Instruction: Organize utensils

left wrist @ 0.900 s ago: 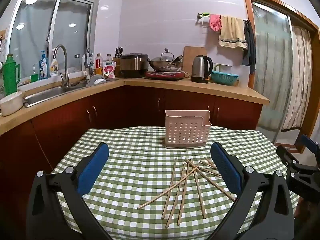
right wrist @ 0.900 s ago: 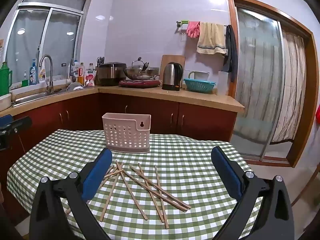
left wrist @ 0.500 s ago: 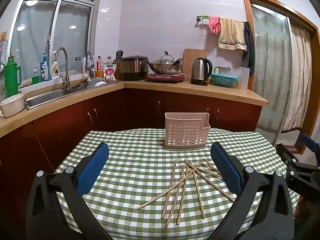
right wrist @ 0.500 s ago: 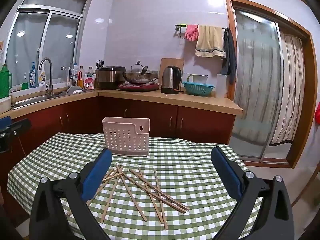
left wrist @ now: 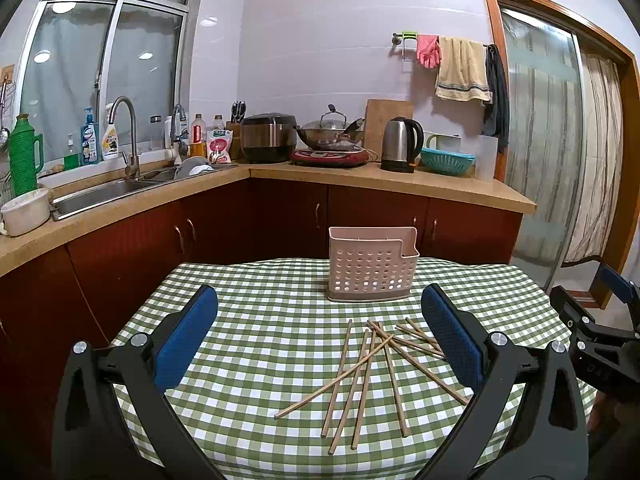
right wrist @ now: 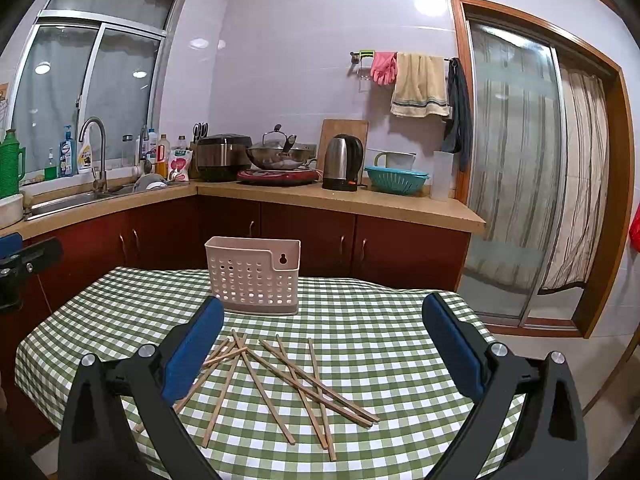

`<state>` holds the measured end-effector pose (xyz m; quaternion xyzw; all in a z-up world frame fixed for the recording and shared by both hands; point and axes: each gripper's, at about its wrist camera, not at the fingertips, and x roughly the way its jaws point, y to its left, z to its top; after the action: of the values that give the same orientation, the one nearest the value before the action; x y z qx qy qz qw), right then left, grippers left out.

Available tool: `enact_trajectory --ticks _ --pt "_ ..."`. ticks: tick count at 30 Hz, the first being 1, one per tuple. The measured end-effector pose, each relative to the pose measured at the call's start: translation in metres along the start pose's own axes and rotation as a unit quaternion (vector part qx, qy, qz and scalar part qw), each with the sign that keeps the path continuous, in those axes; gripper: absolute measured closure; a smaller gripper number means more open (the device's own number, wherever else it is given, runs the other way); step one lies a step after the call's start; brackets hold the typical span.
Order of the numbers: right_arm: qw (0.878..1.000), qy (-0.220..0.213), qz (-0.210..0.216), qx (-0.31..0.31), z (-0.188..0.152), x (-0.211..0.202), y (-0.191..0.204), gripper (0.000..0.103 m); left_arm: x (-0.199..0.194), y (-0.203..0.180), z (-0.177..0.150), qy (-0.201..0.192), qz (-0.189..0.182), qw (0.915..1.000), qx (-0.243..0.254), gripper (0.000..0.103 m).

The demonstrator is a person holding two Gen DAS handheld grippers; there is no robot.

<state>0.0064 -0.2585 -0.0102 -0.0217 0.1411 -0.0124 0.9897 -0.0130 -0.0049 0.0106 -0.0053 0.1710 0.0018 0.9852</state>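
Both the left gripper (left wrist: pixel 320 328) and right gripper (right wrist: pixel 322 330) hover wide open, holding nothing, above chopsticks (left wrist: pixel 376 364) lying crisscrossed on the checked table (left wrist: pixel 256 320), near the empty pink holder (left wrist: pixel 372 266). Being thin, flat and overlapping, a pinch could easily slip or drag neighbours, scattering them off the near edge

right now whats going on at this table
A person holds a two-finger gripper in each hand over a table with a green checked cloth. Both the left gripper and the right gripper are wide open and hold nothing. A loose pile of wooden chopsticks lies crisscrossed on the cloth, and the perforated pink utensil holder stands upright behind them. No chopstick has been picked up yet.
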Motion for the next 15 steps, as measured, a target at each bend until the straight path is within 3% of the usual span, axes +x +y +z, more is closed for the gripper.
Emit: enact_trajectory --ticks 15 --pt "1.0 -0.002 0.001 -0.001 0.0009 -0.0025 0.0006 0.006 -0.0018 -0.0011 -0.0015 0.0 0.001 1.0 0.0 0.004"
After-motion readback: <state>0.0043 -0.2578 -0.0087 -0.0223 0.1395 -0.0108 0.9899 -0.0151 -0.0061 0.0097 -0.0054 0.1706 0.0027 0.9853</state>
